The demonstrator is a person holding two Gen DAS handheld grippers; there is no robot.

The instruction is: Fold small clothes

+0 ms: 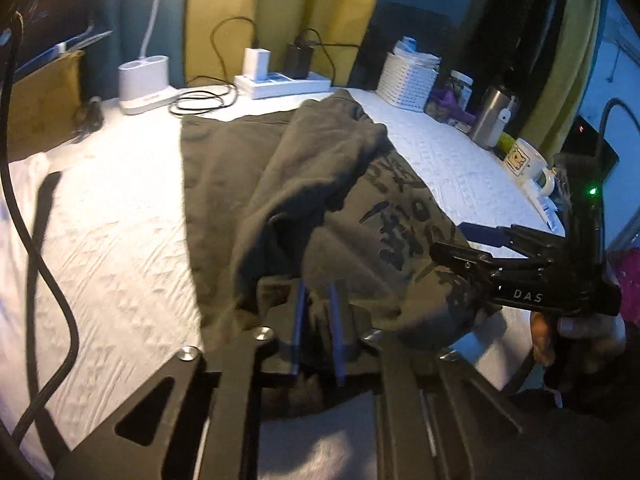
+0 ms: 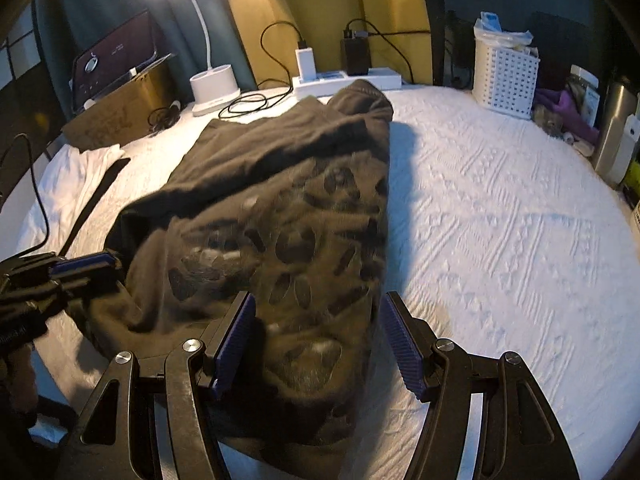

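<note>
A: Where did the garment lie?

B: A dark olive printed T-shirt (image 2: pixel 280 208) lay on the white textured bedspread (image 2: pixel 500 220), partly folded over itself, its far end near the white power strip (image 2: pixel 346 80) at the back edge.

A: State of the left gripper?

B: The left gripper (image 1: pixel 318 320) was clenched on the near hem of the T-shirt; its blue pads (image 1: pixel 298 320) stood close together with cloth bunched between them.

A: And the right?

B: The right gripper (image 2: pixel 318 340) was released. Its jaws stood wide, one to each side of the T-shirt's near right corner, which lay between them; whether the ribbed pads (image 2: pixel 402 344) touched it could not be told. In the left wrist view a hand (image 1: pixel 576 340) showed below it.

A: Surroundings?

B: A white desk lamp (image 2: pixel 212 80) was lit at the back left, beside a cardboard box (image 2: pixel 132 108). A white perforated basket (image 2: pixel 506 76), a steel tumbler (image 1: pixel 494 116) and a mug (image 1: pixel 524 160) stood along the right edge. A white cloth (image 2: pixel 80 172) lay left of the T-shirt.
</note>
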